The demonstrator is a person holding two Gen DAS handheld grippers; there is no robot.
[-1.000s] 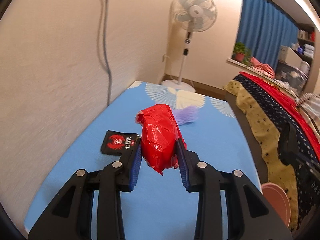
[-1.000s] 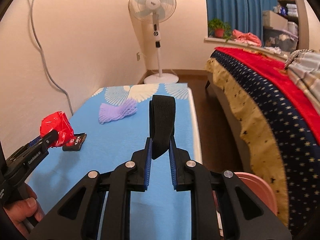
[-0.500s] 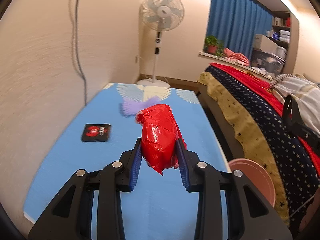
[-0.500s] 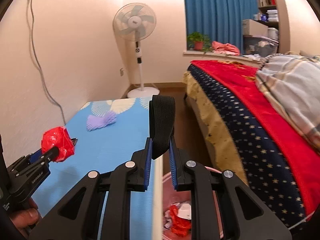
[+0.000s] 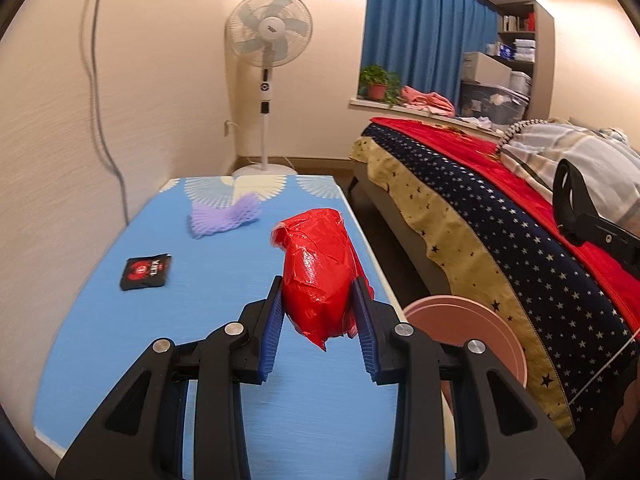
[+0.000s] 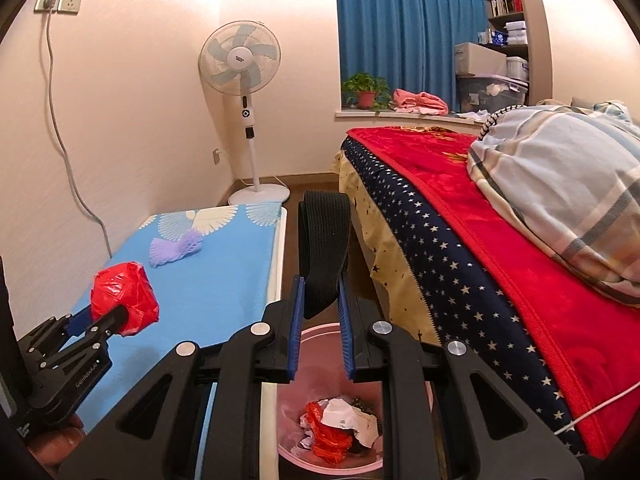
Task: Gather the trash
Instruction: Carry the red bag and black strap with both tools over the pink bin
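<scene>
My left gripper (image 5: 318,330) is shut on a crumpled red plastic bag (image 5: 320,268) and holds it above the blue table's right edge; it also shows in the right wrist view (image 6: 122,300). My right gripper (image 6: 320,330) is shut on a black elastic band (image 6: 324,248) and hangs over the pink trash bin (image 6: 288,450), which holds red and white scraps. The bin's rim (image 5: 468,320) shows right of the table in the left wrist view. A black sachet (image 5: 146,272) and a purple foam net (image 5: 224,218) lie on the table.
The blue table (image 5: 200,320) stands against the left wall. A bed (image 6: 500,260) with a red and starry cover runs along the right, with a narrow floor gap between. A standing fan (image 6: 244,120) is at the far end.
Both grippers have swung to the right with their loads. The right gripper now hangs over the pink bin, and the left has moved from mid-table to the table's right edge.
</scene>
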